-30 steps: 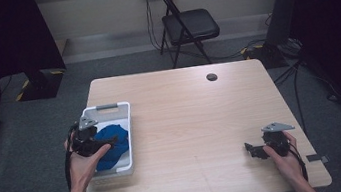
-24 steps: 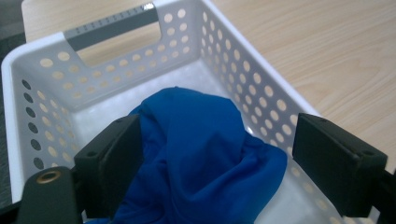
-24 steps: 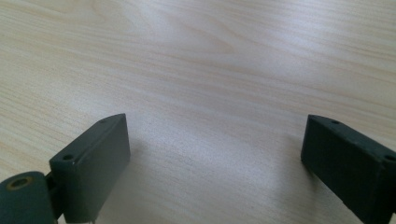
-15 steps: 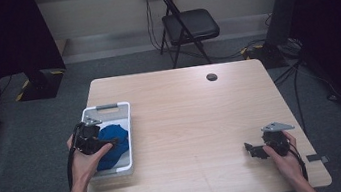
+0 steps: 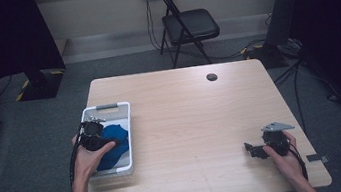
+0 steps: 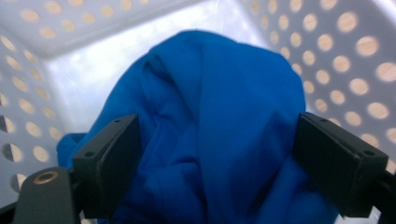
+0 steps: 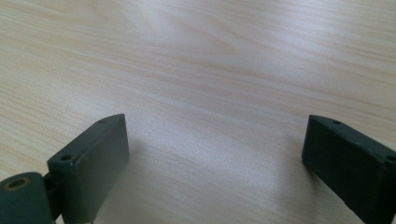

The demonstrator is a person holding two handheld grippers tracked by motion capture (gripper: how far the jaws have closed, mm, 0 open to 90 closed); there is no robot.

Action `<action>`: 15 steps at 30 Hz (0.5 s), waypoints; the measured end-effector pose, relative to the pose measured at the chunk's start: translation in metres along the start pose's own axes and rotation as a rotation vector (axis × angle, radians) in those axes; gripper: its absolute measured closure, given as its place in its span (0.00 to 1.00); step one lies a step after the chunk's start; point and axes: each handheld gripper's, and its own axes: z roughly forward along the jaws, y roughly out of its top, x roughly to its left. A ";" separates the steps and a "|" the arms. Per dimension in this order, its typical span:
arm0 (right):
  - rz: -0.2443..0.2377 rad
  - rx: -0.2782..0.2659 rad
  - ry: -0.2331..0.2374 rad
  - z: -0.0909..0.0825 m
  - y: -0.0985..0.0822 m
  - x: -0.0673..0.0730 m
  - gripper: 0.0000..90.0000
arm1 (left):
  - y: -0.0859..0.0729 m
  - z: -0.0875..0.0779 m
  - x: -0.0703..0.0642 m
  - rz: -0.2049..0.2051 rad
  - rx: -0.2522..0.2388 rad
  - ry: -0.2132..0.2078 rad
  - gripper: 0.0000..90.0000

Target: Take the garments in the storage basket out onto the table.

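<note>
One big wooden worktop (image 5: 197, 122) fills the middle of the room, and a person sits at its near side with a claw in each hand. Behind the worktop stands a black folding chair (image 5: 189, 27). On the left part of the worktop sits a white basket (image 5: 125, 132) with round holes in its walls. Inside it lies a bunched-up blue cloth (image 6: 210, 116). The left claw (image 6: 217, 163) is down inside the basket, right over the cloth. Its jaws are wide apart, one on each side of the blue heap, and they are not squeezing it. The right claw (image 5: 256, 149) rests low on the bare wood near the right front corner, well apart from the basket. Its jaws are wide apart too, with nothing between them. A small dark round spot (image 5: 211, 76) sits near the far edge of the worktop.
</note>
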 end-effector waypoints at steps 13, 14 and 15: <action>0.000 0.000 0.000 0.000 0.000 0.000 0.07 | 0.002 0.022 -0.008 0.069 0.153 0.023 0.05; 0.000 0.000 0.000 0.000 0.000 0.000 0.07 | 0.002 0.024 -0.010 0.086 0.162 0.029 0.03; 0.000 0.000 0.000 0.000 0.000 0.000 0.07 | 0.002 0.026 -0.012 0.102 0.171 0.039 0.01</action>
